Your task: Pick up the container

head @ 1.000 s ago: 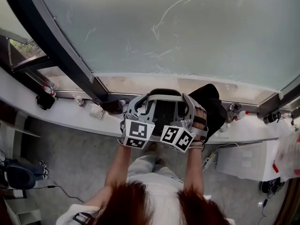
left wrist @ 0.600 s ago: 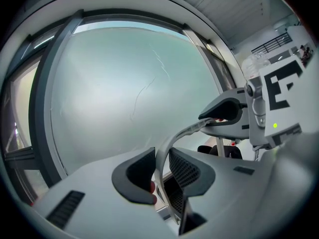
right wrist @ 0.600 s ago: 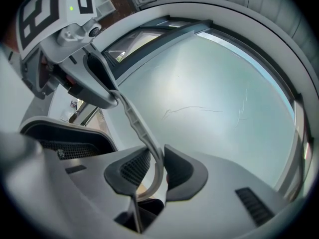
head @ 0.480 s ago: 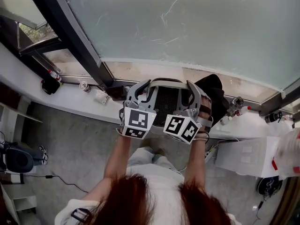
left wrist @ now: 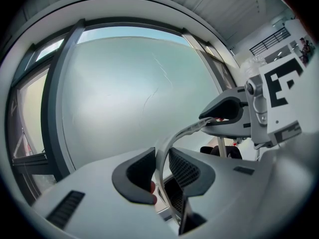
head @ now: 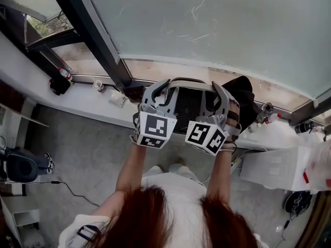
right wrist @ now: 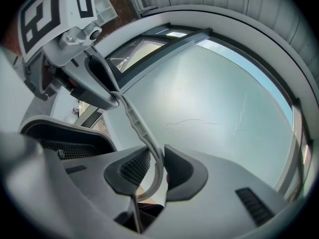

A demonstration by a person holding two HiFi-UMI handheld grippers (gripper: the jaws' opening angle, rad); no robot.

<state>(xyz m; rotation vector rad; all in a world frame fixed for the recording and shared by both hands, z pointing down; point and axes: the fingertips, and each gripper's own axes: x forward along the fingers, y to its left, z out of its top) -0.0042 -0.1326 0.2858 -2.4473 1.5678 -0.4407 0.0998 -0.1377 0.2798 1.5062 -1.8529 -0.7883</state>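
left tool (left wrist: 159,176): closed on the container's pale rim (left wrist: 172,138), one pad on each side of it.
right tool (right wrist: 155,171): clamped on the same rim at the opposite side.
container (head: 189,102): a dark mesh basket slung between my two tools, in front of the window (head: 207,25) and over the white sill (head: 93,105). I judge it lifted clear, though its underside is hidden.
step in hand: the lift itself.
doing it well: I raise both tools together, level and evenly spaced, so the thin rim neither bows nor slips.
watch for: any twist between the tools, and drifting towards the glass.
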